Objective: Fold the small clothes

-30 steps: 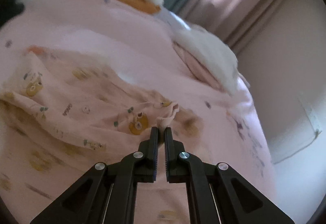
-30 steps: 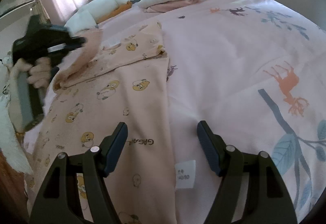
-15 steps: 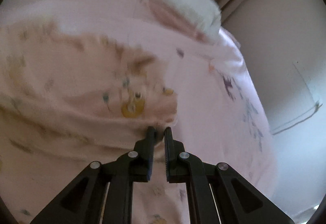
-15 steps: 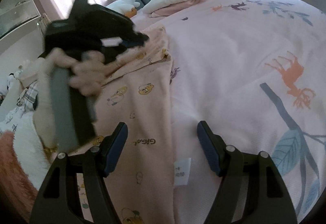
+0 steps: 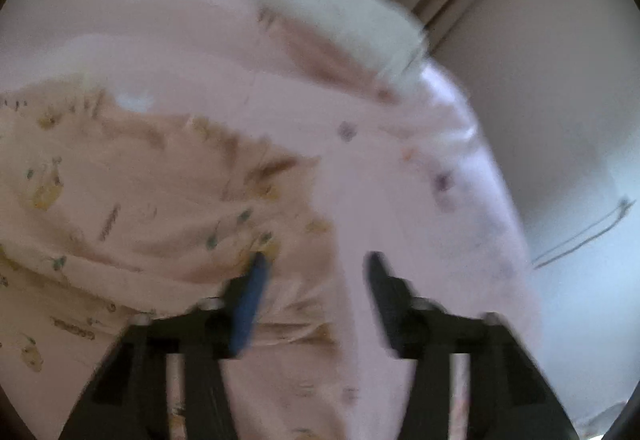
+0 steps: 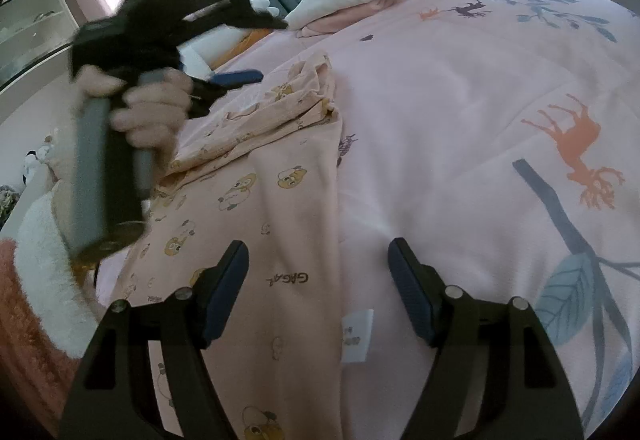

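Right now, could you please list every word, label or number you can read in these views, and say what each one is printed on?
"GAGA": reads roughly so, printed upside down on the peach cartoon-print cotton garment, right wrist view.
White sewn-in tag at the garment's edge: dark print, too small to read.
Left wrist view: brown lettering on the same garment, too blurred to read.
Pink animal-print bedsheet: pictures only, no text.

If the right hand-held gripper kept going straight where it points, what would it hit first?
Probably the right edge of the peach printed garment lying flat on the bedspread, between the right hand-held gripper jaws; depth is uncertain.
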{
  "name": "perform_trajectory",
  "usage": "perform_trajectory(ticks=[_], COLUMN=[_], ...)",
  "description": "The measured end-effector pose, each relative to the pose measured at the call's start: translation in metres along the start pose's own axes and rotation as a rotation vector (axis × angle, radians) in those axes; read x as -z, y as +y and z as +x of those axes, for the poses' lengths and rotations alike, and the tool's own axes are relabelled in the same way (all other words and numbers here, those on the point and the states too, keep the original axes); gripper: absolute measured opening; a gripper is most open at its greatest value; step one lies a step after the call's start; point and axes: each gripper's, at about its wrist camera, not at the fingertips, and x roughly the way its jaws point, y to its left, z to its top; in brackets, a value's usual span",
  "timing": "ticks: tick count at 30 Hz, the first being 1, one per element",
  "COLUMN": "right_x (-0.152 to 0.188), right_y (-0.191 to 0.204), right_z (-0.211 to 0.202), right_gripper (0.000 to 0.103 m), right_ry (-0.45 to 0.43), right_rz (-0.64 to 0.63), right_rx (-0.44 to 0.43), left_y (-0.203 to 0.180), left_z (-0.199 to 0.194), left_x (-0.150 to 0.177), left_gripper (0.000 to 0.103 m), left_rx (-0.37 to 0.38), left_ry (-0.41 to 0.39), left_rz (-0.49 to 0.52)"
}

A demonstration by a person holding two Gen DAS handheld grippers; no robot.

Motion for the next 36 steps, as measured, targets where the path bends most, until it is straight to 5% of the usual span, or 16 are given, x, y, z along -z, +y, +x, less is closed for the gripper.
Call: perform_trajectory(ticks=[2, 6, 9, 11, 13, 15, 19, 23, 32, 36], right_x=[0.0, 0.0, -0.001, -0.001, 0.0, 0.0, 0.0, 0.0, 0.0, 0.0], right_y=[0.0, 0.001, -0.003, -0.007, -0.011, -0.014, -0.014, -0.014, -0.017, -0.017], right_z=[0.0, 0.001, 0.002, 0.002, 0.001, 0.001, 0.003, 0.002, 0.002, 0.001], right_gripper=[0.073, 0.069, 0.058, 0.051, 0.04, 0.031, 0.027, 0.026, 0.026, 0.026], right_ry=[0.001, -0.001, -0.009, -0.013, -0.014, -0.016, -0.012, -0.01, -0.007, -0.004], right_rz=[-0.002, -0.006, 0.019, 0.042, 0.062, 0.077, 0.08, 0.076, 0.091, 0.094], right_rx=[0.003, 0.021, 0.03, 0.027, 0.036, 0.037, 0.042, 0.047, 0.034, 0.035], left_y=[0.007, -0.002, -0.015, -0.014, -0.015, -0.011, 0.023, 0.079, 0.193, 0.22], left_z=[0.024, 0.029, 0.026, 0.009, -0.012, -0.043, -0.088, -0.131, -0.185, -0.197], left_x=[0.008, 0.017, 0.018, 0.017, 0.016, 0.02, 0.035, 0.055, 0.109, 0.13], left_gripper=[0.03, 0.029, 0.029, 0.029, 0.029, 0.029, 0.038, 0.04, 0.044, 0.044], left_rx=[-0.005, -0.029, 0.091, 0.106, 0.069, -0.054, -0.187, -0.269, -0.313, -0.272], left_ry=[0.078, 0.038, 0.116, 0.091, 0.031, -0.04, -0.035, -0.051, -0.028, -0.023], left_rz=[-0.026, 0.029, 0.061, 0.063, 0.099, 0.178, 0.233, 0.138, -0.131, -0.209])
